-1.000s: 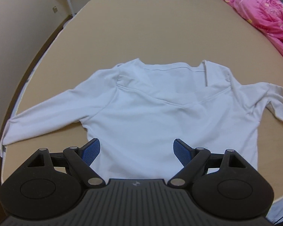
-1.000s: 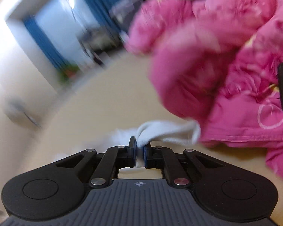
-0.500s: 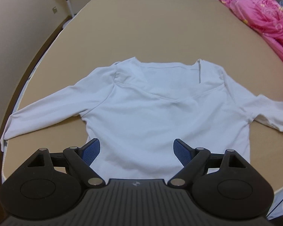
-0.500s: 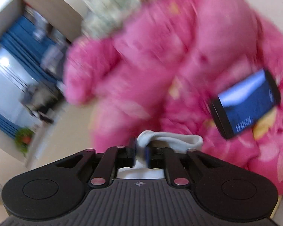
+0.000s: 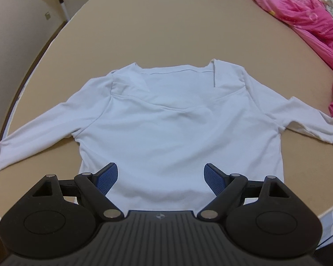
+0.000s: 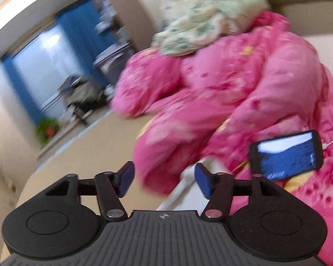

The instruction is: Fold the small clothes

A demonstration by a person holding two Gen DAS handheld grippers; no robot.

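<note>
white shirt (image 5: 173,119): it lies flat on the tan bed (image 5: 166,28), neckline away from you, hem toward your left tool, both sleeves spread out to the sides.
left sleeve (image 5: 33,141): it runs out to the bed's left edge, cuff right at the rim.
left tool (image 5: 161,177): you hold it above the shirt's hem with the jaws standing wide and released; nothing sits between the blue pads (image 5: 106,178).
right sleeve (image 5: 308,122): it reaches toward the pink quilt (image 5: 299,11), its cuff just beside the quilt's lower fold.
right tool (image 6: 163,182): your jaws are opening; a strip of white cloth (image 6: 184,190) lies below and between the pads, and they do not press on it. this view is blurred.
quilt from the right wrist: the pink quilt (image 6: 233,93) fills the frame ahead, with a pale green cloth (image 6: 202,15) on top.
phone (image 6: 287,155): lit screen, resting on the quilt to the right of your right tool.
</note>
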